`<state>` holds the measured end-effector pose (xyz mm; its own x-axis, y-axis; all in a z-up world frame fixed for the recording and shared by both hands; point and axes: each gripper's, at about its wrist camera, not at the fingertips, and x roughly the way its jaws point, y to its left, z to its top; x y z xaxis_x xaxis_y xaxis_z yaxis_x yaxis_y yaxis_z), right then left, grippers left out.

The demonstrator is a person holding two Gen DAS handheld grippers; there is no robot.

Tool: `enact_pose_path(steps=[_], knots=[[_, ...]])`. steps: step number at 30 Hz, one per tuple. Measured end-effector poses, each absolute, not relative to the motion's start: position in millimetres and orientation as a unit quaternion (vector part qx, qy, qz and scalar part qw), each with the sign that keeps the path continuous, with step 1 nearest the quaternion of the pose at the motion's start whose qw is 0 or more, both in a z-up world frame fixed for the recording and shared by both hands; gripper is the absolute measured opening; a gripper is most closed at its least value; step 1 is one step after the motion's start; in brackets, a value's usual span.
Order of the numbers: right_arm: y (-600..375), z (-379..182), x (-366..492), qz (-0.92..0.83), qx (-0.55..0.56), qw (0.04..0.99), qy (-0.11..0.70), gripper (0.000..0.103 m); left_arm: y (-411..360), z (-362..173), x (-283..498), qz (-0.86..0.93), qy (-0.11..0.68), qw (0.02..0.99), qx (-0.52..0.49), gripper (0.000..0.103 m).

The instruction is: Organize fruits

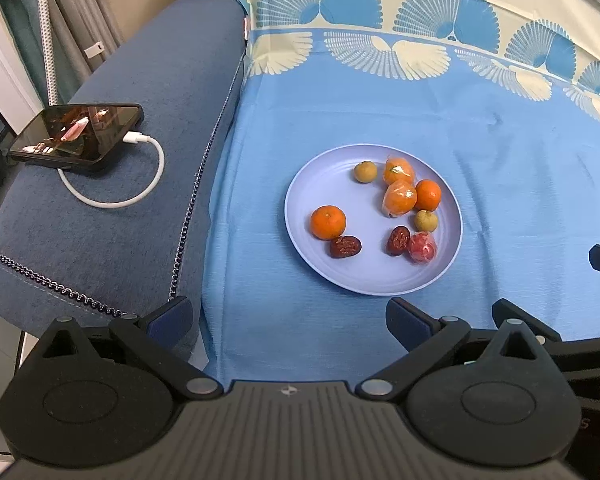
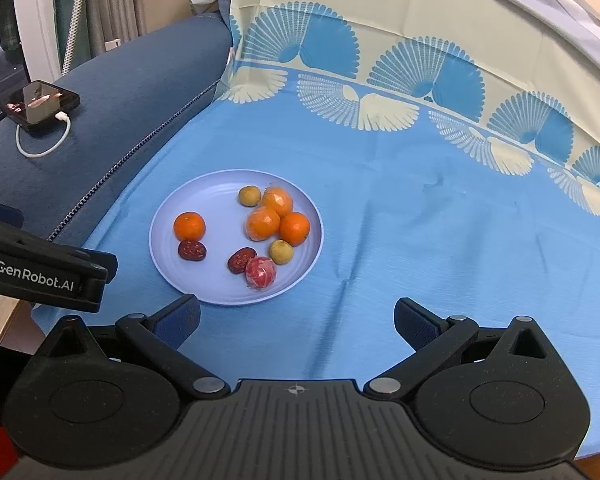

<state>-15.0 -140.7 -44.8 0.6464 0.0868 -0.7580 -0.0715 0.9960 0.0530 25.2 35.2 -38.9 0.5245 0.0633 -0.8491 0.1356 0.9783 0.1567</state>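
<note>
A lilac plate rests on the blue cloth and holds several fruits. A bare mandarin lies at its left with a red date beside it. Wrapped oranges, two small yellow-green fruits, a second date and a wrapped red fruit lie to the right. My left gripper hovers open short of the plate's near rim. My right gripper is open too, just off the rim.
A phone with a white charging cable lies on the blue sofa arm at the left. The patterned cloth covers the seat and runs up the backrest. The left gripper's body shows at the right wrist view's left edge.
</note>
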Motion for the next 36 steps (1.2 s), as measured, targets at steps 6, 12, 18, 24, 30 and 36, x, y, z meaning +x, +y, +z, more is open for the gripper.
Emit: enact_pose_path(steps=[6, 12, 18, 24, 30, 36], knots=[[-140.5, -47.3, -13.3, 0.039, 0.011, 0.906, 0.422, 0.102, 33.4, -40.1, 26.2, -0.021, 0.487, 0.867, 0.105, 0.103], [-140.1, -47.6, -13.5, 0.040, 0.010, 0.906, 0.422, 0.102, 33.8, -40.0, 26.6, -0.020, 0.487, 0.867, 0.104, 0.103], [-140.0, -47.5, -13.0, 0.041, 0.007, 0.905, 0.423, 0.102, 33.4, -39.3, 26.8, -0.020, 0.486, 0.868, 0.105, 0.103], [-139.2, -47.1, -12.5, 0.041, 0.007, 0.905, 0.424, 0.102, 33.4, -39.7, 27.7, -0.020, 0.486, 0.867, 0.106, 0.103], [-138.3, -46.4, -11.1, 0.045, 0.004, 0.905, 0.423, 0.102, 34.0, -40.2, 29.4, -0.018, 0.488, 0.866, 0.106, 0.103], [-138.0, -46.7, -11.0, 0.049, 0.005, 0.905, 0.423, 0.102, 30.1, -39.5, 28.2, -0.020, 0.485, 0.866, 0.118, 0.103]])
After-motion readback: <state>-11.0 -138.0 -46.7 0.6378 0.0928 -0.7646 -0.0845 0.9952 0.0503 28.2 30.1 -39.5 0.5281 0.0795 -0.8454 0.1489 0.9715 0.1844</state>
